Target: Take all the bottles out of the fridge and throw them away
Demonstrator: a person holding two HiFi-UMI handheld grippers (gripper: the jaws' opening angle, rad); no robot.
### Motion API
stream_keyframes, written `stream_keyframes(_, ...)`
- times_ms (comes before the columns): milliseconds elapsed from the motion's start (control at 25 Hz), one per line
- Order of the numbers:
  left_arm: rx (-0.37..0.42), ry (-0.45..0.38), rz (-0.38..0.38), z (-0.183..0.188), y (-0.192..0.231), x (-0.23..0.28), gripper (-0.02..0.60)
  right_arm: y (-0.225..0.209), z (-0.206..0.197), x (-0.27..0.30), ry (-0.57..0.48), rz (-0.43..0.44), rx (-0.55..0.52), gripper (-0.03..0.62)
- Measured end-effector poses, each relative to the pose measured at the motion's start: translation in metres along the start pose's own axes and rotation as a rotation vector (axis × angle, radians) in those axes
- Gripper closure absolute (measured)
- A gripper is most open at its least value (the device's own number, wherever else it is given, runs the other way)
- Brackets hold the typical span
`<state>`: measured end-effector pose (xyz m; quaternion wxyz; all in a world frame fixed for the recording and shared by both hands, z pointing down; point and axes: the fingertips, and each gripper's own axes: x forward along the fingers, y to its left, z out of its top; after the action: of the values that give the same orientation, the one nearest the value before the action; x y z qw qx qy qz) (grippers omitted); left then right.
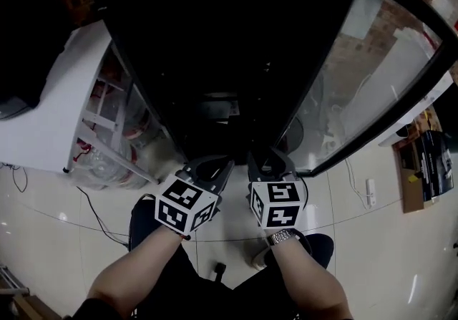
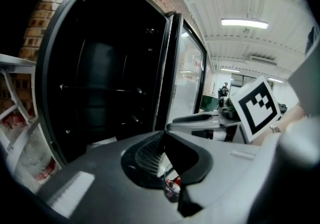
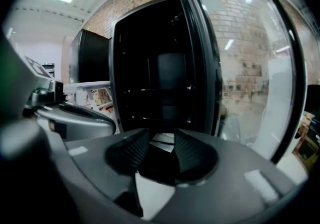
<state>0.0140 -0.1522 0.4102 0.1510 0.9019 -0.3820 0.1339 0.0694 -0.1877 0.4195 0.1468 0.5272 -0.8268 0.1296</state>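
Black fridge (image 1: 236, 61) stood open and dark. In front of it, left gripper (image 2: 163, 135) had jaws together, and right gripper (image 3: 162, 134) had jaws apart, empty.

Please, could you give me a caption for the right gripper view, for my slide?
Right tool, jaws apart and empty, faces the dark open fridge, its glass door swung right.

Ceiling strip lights (image 2: 249, 23) brighten the room and glint off the glossy floor (image 1: 372, 254), yet the fridge (image 1: 229, 46) interior stays nearly black. Fisheye bending curves straight edges, corners darken, and the nearest foreground is soft.
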Motion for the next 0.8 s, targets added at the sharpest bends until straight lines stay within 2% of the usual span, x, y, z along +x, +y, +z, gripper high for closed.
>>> stream_keyframes(440,0.033,-0.129,0.107,0.06,0.01,-0.049,0.578,0.04,0.083,-0.022,-0.137,0.074,-0.114,0.491)
stream_keyframes(800,0.06,-0.177,0.127,0.068,-0.023,-0.088,0.578,0.063,0.094,-0.072,-0.193,0.084,-0.162,0.536)
